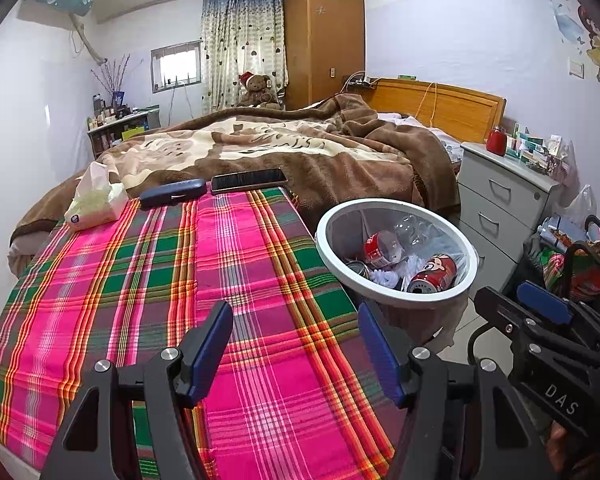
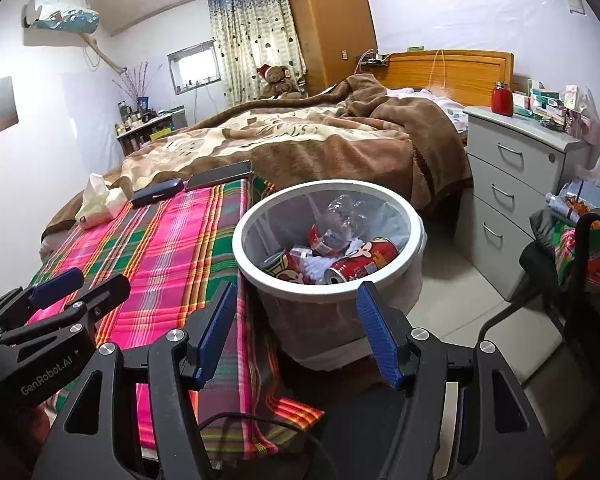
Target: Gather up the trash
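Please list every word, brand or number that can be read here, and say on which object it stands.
"DAS": on the right gripper body, seen from the left wrist.
"GenRobot.AI": on the left gripper body, seen from the right wrist.
Print on the red cans in the trash bin: too small to read.

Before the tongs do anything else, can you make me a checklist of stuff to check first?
1. Left tongs open with nothing in them: ok.
2. Right tongs open with nothing in them: ok.
3. Bin standing upright beside the bed: ok.
4. Cans and a clear bottle lying inside the bin: ok.
5. Trash left on the plaid cloth: cannot tell; only a tissue pack, a dark case and a phone show there.
6. Room in the bin for more: ok, the pile sits below the rim.
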Available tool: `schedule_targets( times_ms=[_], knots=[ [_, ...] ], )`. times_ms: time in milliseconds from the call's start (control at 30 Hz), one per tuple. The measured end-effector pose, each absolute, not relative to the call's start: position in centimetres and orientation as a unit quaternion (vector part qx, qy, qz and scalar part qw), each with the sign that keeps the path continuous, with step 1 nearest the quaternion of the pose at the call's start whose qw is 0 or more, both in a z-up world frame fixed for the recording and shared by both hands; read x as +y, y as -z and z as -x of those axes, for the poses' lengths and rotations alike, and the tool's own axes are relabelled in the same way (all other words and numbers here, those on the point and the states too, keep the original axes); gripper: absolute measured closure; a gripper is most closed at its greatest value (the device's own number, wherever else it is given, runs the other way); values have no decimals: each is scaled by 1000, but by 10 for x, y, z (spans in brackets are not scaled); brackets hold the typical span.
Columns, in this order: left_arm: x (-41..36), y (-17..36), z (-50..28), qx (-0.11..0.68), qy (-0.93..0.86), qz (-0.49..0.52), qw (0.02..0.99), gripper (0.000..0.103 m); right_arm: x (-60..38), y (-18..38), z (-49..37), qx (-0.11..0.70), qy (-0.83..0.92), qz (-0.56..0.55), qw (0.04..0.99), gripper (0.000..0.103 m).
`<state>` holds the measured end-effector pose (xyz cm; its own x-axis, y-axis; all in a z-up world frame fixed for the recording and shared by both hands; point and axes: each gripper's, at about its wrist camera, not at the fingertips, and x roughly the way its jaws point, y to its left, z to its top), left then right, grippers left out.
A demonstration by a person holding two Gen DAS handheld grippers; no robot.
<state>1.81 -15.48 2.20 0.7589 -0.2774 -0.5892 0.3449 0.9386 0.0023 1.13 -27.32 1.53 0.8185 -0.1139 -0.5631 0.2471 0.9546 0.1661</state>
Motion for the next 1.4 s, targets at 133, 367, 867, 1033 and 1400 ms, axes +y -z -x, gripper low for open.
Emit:
schedule_targets(
  times_ms=[133,367,867,1033,1400],
  knots=[
    [-154,-21,-17,303,164,-54,937,38,-273,-16,-11,286,96,-117,946,39],
    [-153,-22,-14,302,164,-50,938,38,-272,-16,-9,285,94,-116,947,39],
    [-150,-23,-14,303,164,-47,938,38,-272,-17,-9,287,93,-116,946,39],
    [-150,-23,-13,303,163,-47,938,38,-272,-17,-9,287,93,-116,946,39],
    [-149,-22,-12,304,162,-46,937,38,-270,-17,-9,288,93,-115,946,39]
  ],
)
